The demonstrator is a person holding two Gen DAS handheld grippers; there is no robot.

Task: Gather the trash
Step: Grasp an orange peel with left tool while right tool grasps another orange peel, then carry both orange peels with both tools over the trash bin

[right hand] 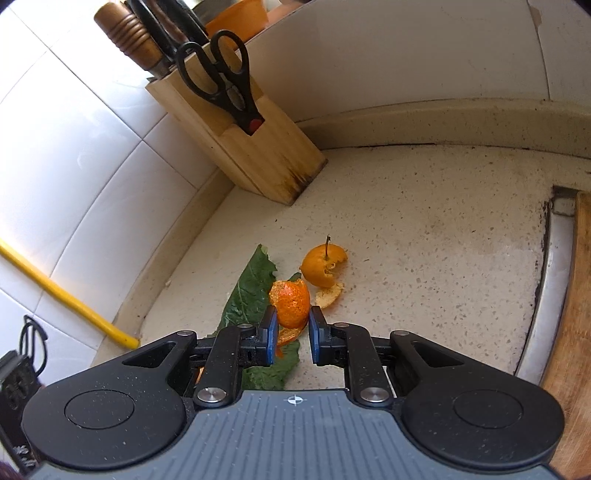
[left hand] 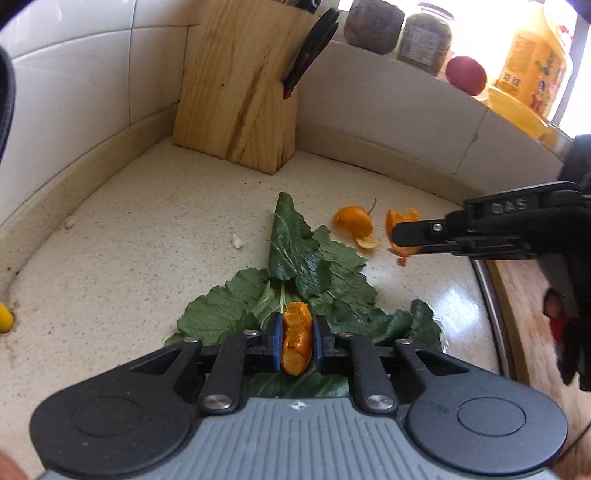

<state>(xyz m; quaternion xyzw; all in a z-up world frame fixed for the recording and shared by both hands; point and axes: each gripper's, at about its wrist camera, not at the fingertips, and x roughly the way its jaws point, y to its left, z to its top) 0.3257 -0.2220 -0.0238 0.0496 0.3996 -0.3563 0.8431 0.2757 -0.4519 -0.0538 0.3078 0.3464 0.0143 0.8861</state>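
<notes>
Your left gripper point(left hand: 297, 341) is clamped on an orange peel point(left hand: 295, 338), above the leaves point(left hand: 295, 258). Your right gripper point(right hand: 292, 332) is apart, straddling another peel point(right hand: 291, 304) at frame centre, ready to pinch.

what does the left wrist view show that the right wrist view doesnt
Only the left wrist view: left tongs shut on an orange peel piece, glass jars, a red round fruit and a yellow bottle on the ledge.

Only the right wrist view: a yellow pipe along the tiled wall, brown knife handle.

Both: wooden knife block, black scissors, green leaves, stemmed orange peel, and right tongs open around another peel.
</notes>
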